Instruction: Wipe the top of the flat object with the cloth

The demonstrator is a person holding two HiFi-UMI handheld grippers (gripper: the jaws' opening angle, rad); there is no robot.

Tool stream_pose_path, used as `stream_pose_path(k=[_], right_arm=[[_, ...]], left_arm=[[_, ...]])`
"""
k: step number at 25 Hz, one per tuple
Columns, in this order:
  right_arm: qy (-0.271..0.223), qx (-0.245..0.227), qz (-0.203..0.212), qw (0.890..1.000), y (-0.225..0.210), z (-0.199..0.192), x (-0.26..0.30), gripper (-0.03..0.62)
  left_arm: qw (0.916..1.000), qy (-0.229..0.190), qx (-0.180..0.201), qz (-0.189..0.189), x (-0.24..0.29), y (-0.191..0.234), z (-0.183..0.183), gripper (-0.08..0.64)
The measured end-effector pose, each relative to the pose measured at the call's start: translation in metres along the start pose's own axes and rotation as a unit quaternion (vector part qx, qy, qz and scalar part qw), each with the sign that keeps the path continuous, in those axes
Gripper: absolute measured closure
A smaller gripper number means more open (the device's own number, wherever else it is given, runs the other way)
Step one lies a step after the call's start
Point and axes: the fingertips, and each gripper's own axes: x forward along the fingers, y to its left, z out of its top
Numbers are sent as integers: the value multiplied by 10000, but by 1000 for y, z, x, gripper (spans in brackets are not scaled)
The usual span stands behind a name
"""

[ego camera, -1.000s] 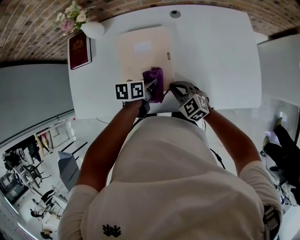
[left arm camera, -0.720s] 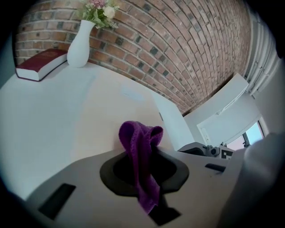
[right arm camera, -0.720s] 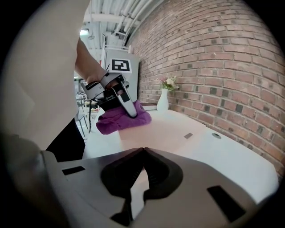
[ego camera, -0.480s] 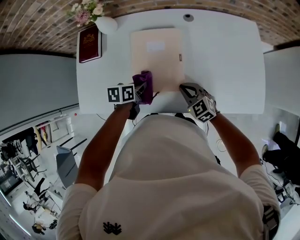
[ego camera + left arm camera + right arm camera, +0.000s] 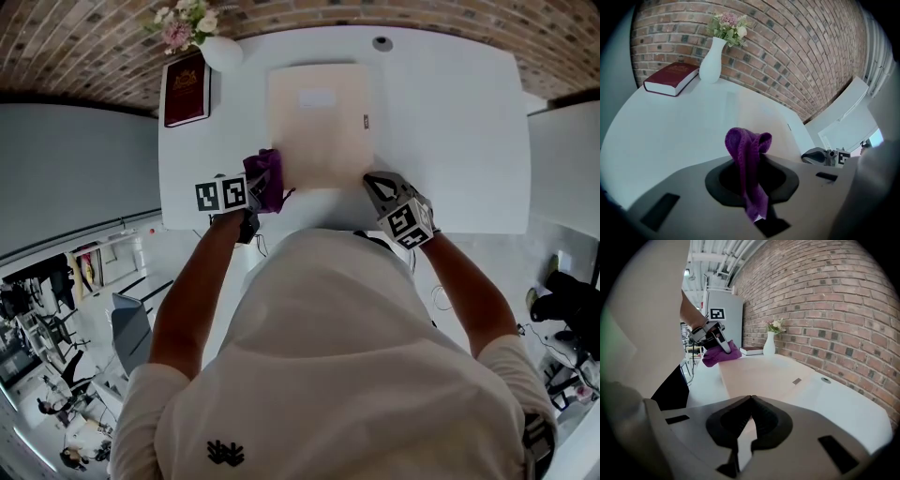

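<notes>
Because soft, light and limp, needs a bunched grip: sits clamped mid-fold, as purple cloth (image 5: pixel 746 150), in the closed left hand-held gripper (image 5: pixel 255 185), loose loop poking past the tips. Hangs just left of the flat object (image 5: pixel 319 127), above the surface (image 5: pixel 450 122). Shows right hand-held gripper (image 5: pixel 750 398) jaws together at the sheet's near right corner. Looks thin, stiff, likely to slide; calls for pinning at an edge.

Left gripper (image 5: pixel 751 165), frame bottom centre: jaws clamped on purple knitted cloth (image 5: pixel 744 146). Pale beige flat panel (image 5: pixel 764 119) beyond, centre, on white table (image 5: pixel 656 131). Upper left: dark red hardback book (image 5: pixel 671 78), white ceramic vase (image 5: pixel 711 65). Red brick wall (image 5: pixel 801 56) behind.
</notes>
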Motion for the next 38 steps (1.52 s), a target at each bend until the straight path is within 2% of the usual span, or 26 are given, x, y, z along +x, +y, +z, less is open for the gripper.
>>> stream_pose_path(k=[4, 8, 13, 16, 21, 27, 33, 38], right_arm=[[13, 16, 13, 10000, -1, 1, 2, 563], [10, 49, 18, 10000, -1, 1, 2, 563], [26, 62, 36, 10000, -2, 3, 1, 563], [35, 47, 23, 10000, -3, 3, 0, 563], [36, 58, -2, 10000, -3, 3, -1, 563], [38, 81, -32, 10000, -6, 2, -2, 563], [92, 81, -15, 9999, -7, 1, -3, 563], [69, 83, -12, 9999, -7, 2, -3, 563]], left_arm=[[9990, -198, -44, -410, -13, -20, 16, 495], [9956, -337, 146, -858, -14, -66, 35, 495], [9886, -302, 251, -1453, 13, -134, 54, 495], [9857, -200, 318, -1643, 39, -167, 61, 495], [9862, 5, 284, -1631, 82, -194, 63, 495], [9877, 209, 95, -1549, 121, -206, 60, 495], [9913, 320, 254, -1253, 140, -195, 58, 495], [9935, 327, 302, -1048, 135, -174, 58, 495]])
